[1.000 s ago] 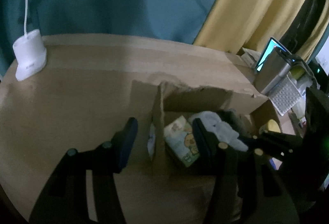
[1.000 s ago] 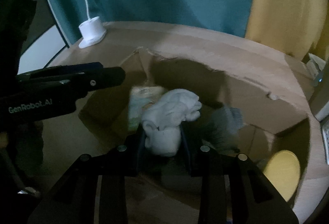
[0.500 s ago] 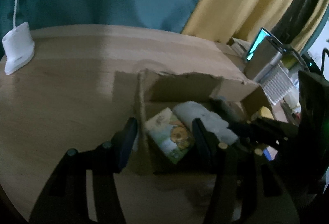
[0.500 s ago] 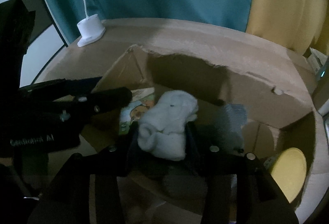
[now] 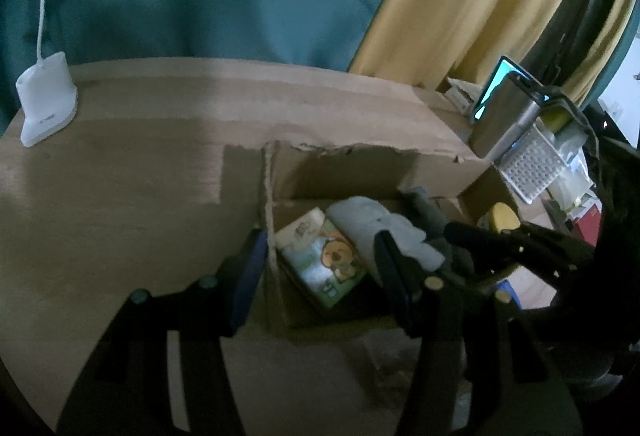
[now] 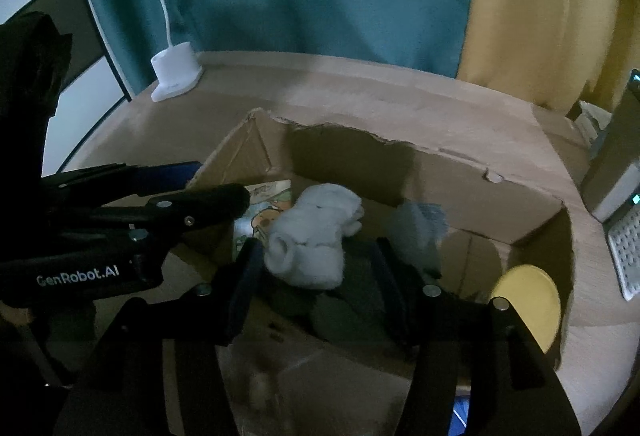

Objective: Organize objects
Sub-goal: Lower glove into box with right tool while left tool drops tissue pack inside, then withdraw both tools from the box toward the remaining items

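Here, in the left wrist view only: a silver metal box grater [image 5: 520,139] with a lit phone screen [image 5: 490,83] behind it, far right of the left gripper [image 5: 320,260], well apart from the torn brown cardboard box [image 5: 360,163]. Left gripper spread wide, empty, one finger outside the box's left wall, the other inside over the white rolled sock bundle [image 5: 384,228]. Between those fingers, lying on the box floor, a colourful picture packet with an orange cartoon figure [image 5: 324,260].

In the right wrist view only: the whole white gooseneck desk lamp [image 6: 176,75] with its flat head, far ahead to the left; in the left view, just its base and stalk. Also a grey-blue sock [image 6: 420,232] ahead of the right finger, and a round yellow lid [image 6: 524,300] in the box's right corner. Right gripper [image 6: 316,276] parted, no longer clamping; white rolled sock bundle [image 6: 316,236] resting in the box between and just ahead of its fingertips, touching the picture packet [image 6: 264,211].

Against half a second ago: right fingers then pressed tight on the bundle, now spread off both its sides. Left gripper little changed, box edge closer to its left finger.
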{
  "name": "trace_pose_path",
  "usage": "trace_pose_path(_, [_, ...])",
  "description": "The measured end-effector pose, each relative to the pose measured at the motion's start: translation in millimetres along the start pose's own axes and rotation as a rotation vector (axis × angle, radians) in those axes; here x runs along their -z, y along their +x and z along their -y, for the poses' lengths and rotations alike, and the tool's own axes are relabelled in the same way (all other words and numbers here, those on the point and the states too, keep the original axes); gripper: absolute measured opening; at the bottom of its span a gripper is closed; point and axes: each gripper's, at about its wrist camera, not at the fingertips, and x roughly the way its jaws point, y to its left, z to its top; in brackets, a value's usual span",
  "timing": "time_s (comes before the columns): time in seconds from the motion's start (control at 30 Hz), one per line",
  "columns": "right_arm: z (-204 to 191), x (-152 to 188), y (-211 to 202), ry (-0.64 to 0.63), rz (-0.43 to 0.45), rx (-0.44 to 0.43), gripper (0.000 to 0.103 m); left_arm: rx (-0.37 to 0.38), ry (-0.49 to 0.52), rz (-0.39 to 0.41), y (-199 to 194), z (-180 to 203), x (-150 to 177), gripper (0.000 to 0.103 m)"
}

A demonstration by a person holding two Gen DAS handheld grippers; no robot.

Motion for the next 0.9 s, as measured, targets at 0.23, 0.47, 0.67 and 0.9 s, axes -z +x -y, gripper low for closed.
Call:
trace_pose_path(0.23, [1.2, 9.0, -15.5, 0.009, 0.023, 0.022, 0.061, -0.007, 0.009, 0.027, -13.7, 7.0, 6.0, 0.068])
trace_pose_path(0.47, [2.3, 16.6, -33.3, 0.02, 0.056, 0.041, 0.067, -0.006, 0.026, 0.043, -26.4, 16.9, 11.8, 0.068])
trace_pose_path(0.67, [6.2, 25.1, -48.1, 0.032, 0.074, 0.056, 0.067, -0.005, 0.036, 0.051, -34.6, 26.5, 16.9, 0.068])
trace_pose_path(0.9, [13.3, 35.2, -63.7, 0.05, 0.092, 0.069, 0.067, -0.005, 0.054, 0.055, -42.9, 39.1, 24.6, 0.068])
